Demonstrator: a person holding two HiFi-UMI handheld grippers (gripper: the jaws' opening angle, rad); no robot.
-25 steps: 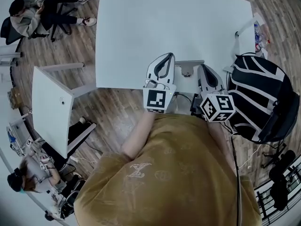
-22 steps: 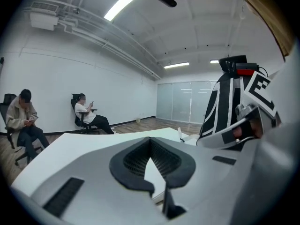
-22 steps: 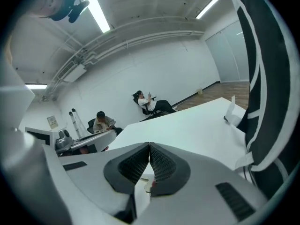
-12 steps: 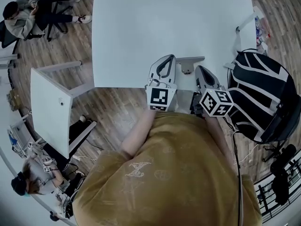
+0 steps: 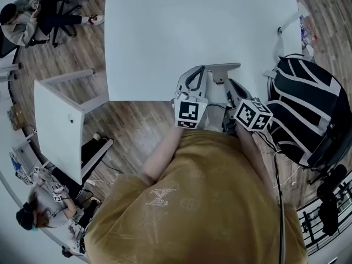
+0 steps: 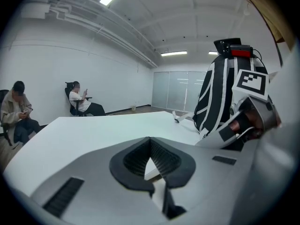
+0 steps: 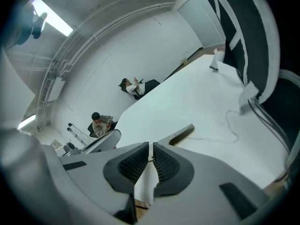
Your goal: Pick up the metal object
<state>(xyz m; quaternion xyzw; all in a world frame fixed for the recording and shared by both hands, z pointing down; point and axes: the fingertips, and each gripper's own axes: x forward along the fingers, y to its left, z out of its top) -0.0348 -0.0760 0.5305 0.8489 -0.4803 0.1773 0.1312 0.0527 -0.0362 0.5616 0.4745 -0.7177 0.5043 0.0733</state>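
The metal object (image 5: 223, 70), a grey angle bracket, lies near the front edge of the white table (image 5: 165, 32); in the right gripper view the metal object (image 7: 182, 134) sits just beyond the jaws. My left gripper (image 5: 198, 71) hovers over the table edge just left of the bracket. Its pads (image 6: 161, 161) meet at the tip with nothing between them. My right gripper (image 5: 230, 83) is just to the bracket's near right. Its pads (image 7: 165, 164) show only a hairline slit, having just eased apart slightly, and hold nothing.
A black-and-white backpack (image 5: 308, 109) stands at the table's right. A thin cable (image 7: 225, 130) trails across the tabletop near a white clamp (image 5: 283, 32). A smaller white table (image 5: 58, 125) is at the left. Seated people (image 5: 22, 21) are at the far left.
Both grippers have sunk toward the table's front edge, and the right one has rolled. The bracket has not moved.
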